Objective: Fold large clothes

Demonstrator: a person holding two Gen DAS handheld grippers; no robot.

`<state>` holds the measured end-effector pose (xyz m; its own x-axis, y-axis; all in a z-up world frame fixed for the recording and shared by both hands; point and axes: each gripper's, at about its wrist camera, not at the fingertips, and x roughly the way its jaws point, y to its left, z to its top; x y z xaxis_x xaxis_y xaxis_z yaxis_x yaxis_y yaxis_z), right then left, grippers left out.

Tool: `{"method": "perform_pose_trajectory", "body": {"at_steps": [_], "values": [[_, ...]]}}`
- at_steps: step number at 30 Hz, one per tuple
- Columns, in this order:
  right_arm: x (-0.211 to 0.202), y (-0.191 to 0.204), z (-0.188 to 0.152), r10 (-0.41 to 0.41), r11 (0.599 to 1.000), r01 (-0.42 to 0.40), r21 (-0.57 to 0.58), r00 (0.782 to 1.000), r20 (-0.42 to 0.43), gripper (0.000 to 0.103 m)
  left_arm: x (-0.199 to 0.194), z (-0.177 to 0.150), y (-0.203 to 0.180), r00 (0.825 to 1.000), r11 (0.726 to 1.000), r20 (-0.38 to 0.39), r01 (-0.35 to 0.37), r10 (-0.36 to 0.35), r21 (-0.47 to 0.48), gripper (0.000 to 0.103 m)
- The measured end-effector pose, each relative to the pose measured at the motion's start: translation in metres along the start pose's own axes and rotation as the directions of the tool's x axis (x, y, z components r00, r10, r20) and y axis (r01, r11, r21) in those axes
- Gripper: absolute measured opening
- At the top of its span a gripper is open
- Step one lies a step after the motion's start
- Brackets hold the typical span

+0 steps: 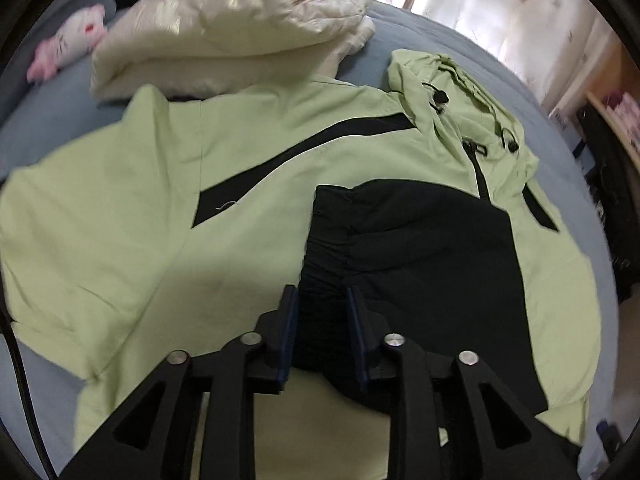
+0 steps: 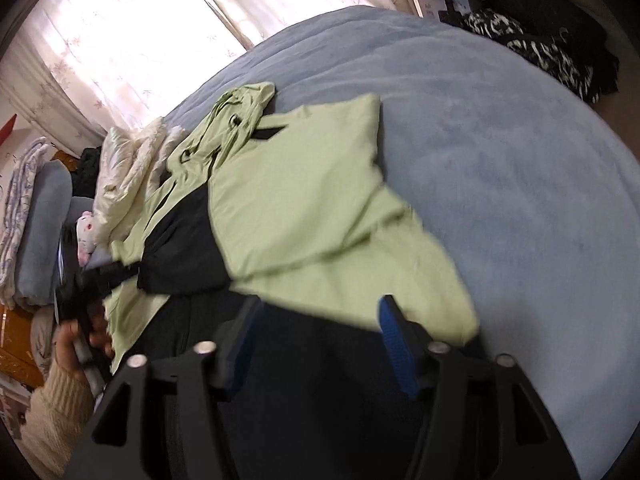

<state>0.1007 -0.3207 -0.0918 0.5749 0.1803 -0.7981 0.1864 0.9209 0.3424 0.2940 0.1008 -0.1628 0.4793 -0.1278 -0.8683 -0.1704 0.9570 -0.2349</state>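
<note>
The green and black jacket (image 1: 248, 208) lies spread on the blue bed (image 2: 500, 152), hood toward the window. The left gripper (image 1: 322, 332) has its fingers parted around the folded black sleeve cuff (image 1: 328, 240), not pressing. The right gripper (image 2: 316, 344), fingers wide and empty, hangs over the black hem; open bed lies to its right.

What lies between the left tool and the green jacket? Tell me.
Nothing visible. The left tool is right over the green jacket, its jaws apart around the gathered black cuff of the sleeve folded across it. The cream bedding lies beyond.
</note>
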Motion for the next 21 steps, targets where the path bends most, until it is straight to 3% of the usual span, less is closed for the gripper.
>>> {"method": "perform_pose_trajectory", "body": {"at_steps": [1,4,8,12,15,16,17,18,19,21], "values": [[0.005,-0.005,0.014,-0.002,1.000,0.002,0.003,1.000,0.003,0.068,0.001,0.002,0.002,1.000,1.000,0.010,0.012,-0.012,-0.011,0.045],[0.031,-0.021,0.059,0.012,0.998,-0.011,0.055,1.000,-0.015,0.068,0.004,0.006,-0.003,0.999,1.000,0.032,0.028,-0.029,0.010,0.054],[0.082,-0.044,0.112,0.022,0.992,-0.014,0.124,0.997,-0.068,0.068,0.022,0.011,-0.017,1.000,0.996,0.005,0.022,-0.022,0.086,0.054],[0.124,-0.064,0.143,0.064,0.973,-0.038,0.229,0.992,-0.106,0.068,0.034,0.016,-0.030,1.000,0.990,0.016,-0.008,0.006,0.140,0.054],[0.151,-0.075,0.155,0.122,0.953,-0.082,0.293,0.985,-0.121,0.067,0.037,0.017,-0.037,1.000,0.988,0.019,-0.004,0.001,0.156,0.048],[0.154,-0.074,0.158,0.123,0.955,-0.088,0.282,0.986,-0.108,0.062,0.038,0.017,-0.040,1.000,0.987,0.018,-0.003,0.000,0.159,0.046],[0.154,-0.070,0.160,0.118,0.964,-0.088,0.250,0.988,-0.105,0.039,0.040,0.018,-0.044,1.000,0.987,0.018,-0.003,0.000,0.162,0.043],[0.154,-0.064,0.164,0.089,0.977,-0.065,0.202,0.990,-0.111,0.002,0.040,0.018,-0.047,1.000,0.986,0.019,0.001,-0.005,0.167,0.039],[0.149,-0.056,0.170,0.030,0.991,-0.017,0.131,0.995,-0.095,0.002,0.039,0.017,-0.049,1.000,0.985,0.020,0.013,-0.016,0.172,0.034],[0.130,-0.041,0.179,-0.082,0.997,0.083,-0.011,0.996,0.023,0.002,0.039,0.015,-0.054,0.999,0.982,0.018,0.041,-0.045,0.182,0.033]]}}
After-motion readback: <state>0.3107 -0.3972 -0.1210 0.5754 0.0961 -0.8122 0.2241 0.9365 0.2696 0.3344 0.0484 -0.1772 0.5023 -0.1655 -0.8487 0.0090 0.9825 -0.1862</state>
